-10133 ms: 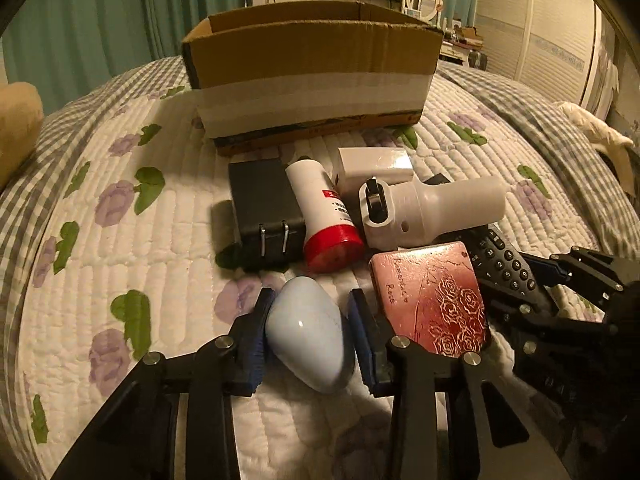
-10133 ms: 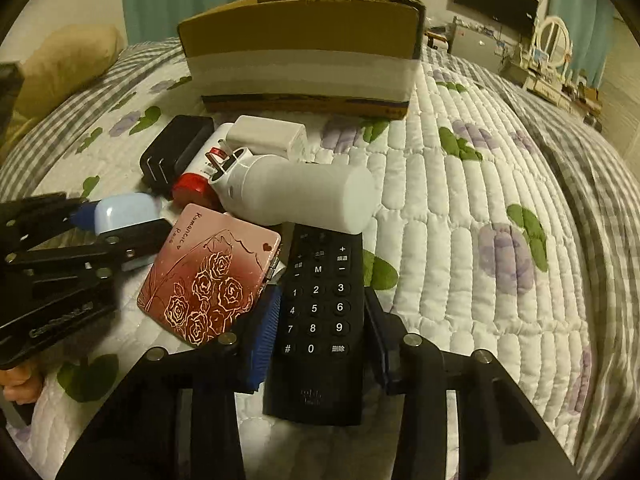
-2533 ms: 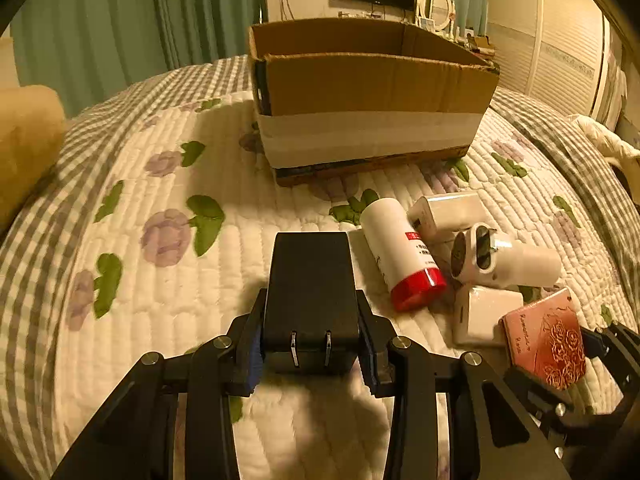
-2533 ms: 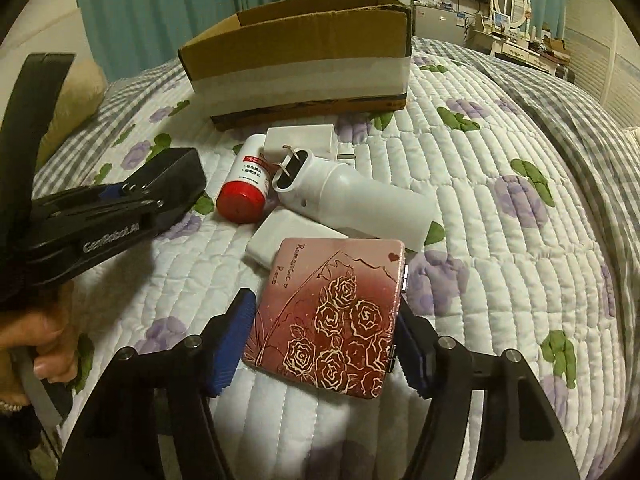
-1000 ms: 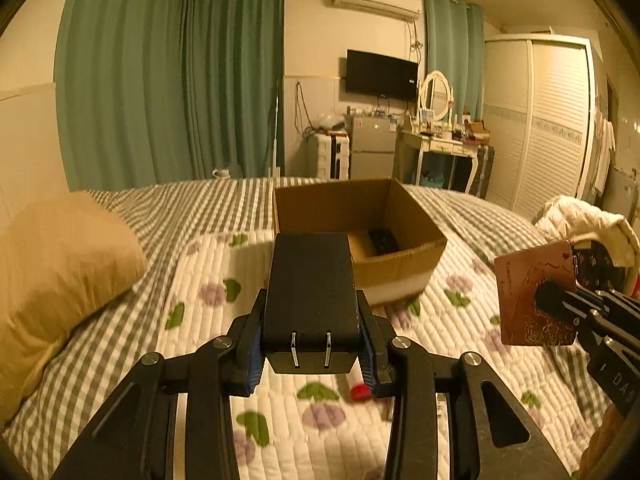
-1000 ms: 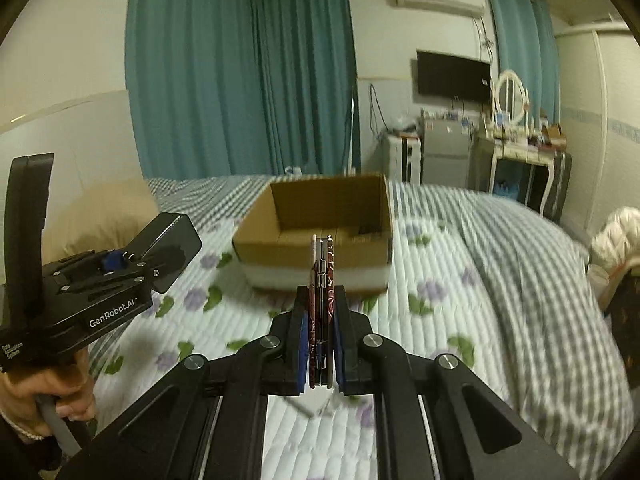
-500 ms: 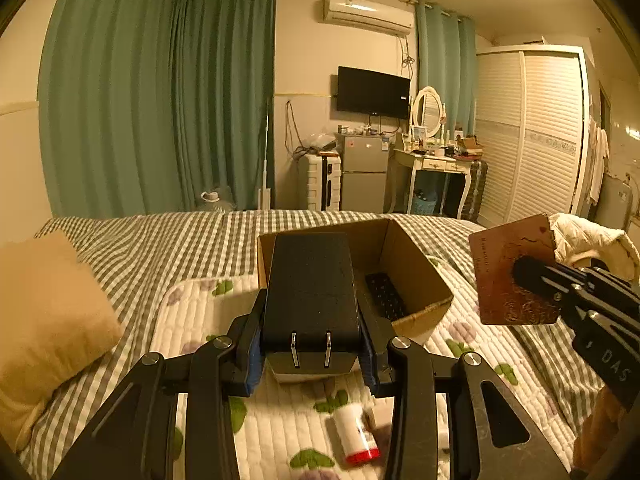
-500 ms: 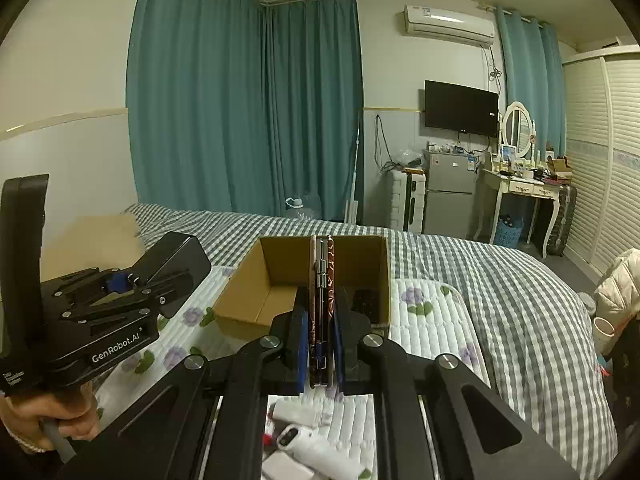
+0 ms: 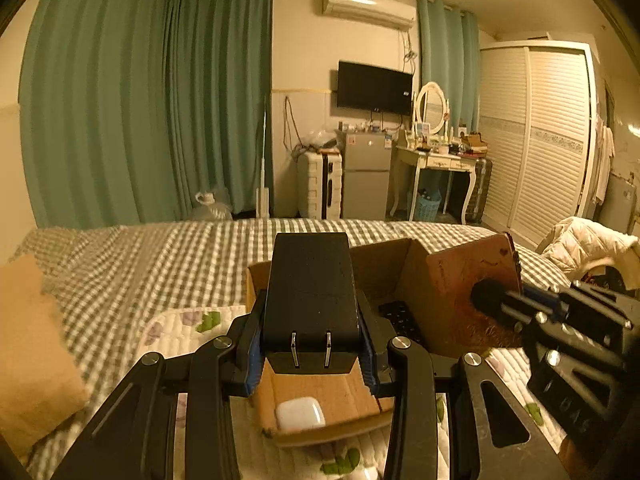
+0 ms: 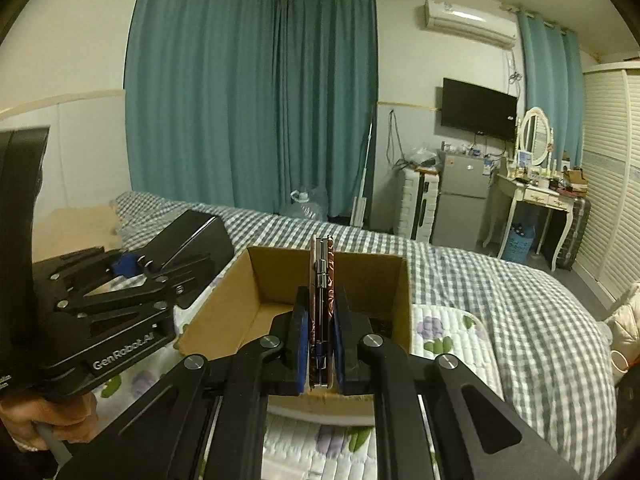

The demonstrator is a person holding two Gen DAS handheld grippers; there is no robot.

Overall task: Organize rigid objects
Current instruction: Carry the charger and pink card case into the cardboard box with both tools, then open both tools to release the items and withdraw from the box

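My left gripper (image 9: 311,354) is shut on a black power adapter (image 9: 310,292) with two metal prongs, held over the open cardboard box (image 9: 332,428) on the bed. In the box lie a pale blue-white oval case (image 9: 300,413) and a black remote (image 9: 400,318). My right gripper (image 10: 320,334) is shut on a flat pink rose-patterned case (image 10: 321,280), held on edge above the same box (image 10: 224,312). That case also shows in the left wrist view (image 9: 468,276), and the adapter shows in the right wrist view (image 10: 192,240).
The box stands on a white floral quilt (image 10: 444,332) over a grey checked bedspread (image 9: 160,252). A tan pillow (image 9: 28,352) lies at the left. A dressing table (image 9: 436,168), fridge (image 9: 366,176) and wardrobe (image 9: 540,136) stand beyond the bed.
Both grippers have moved forward and are over the box, which looks closer and lower. The pink case has come nearer the left gripper. The loose items on the quilt have left the view.
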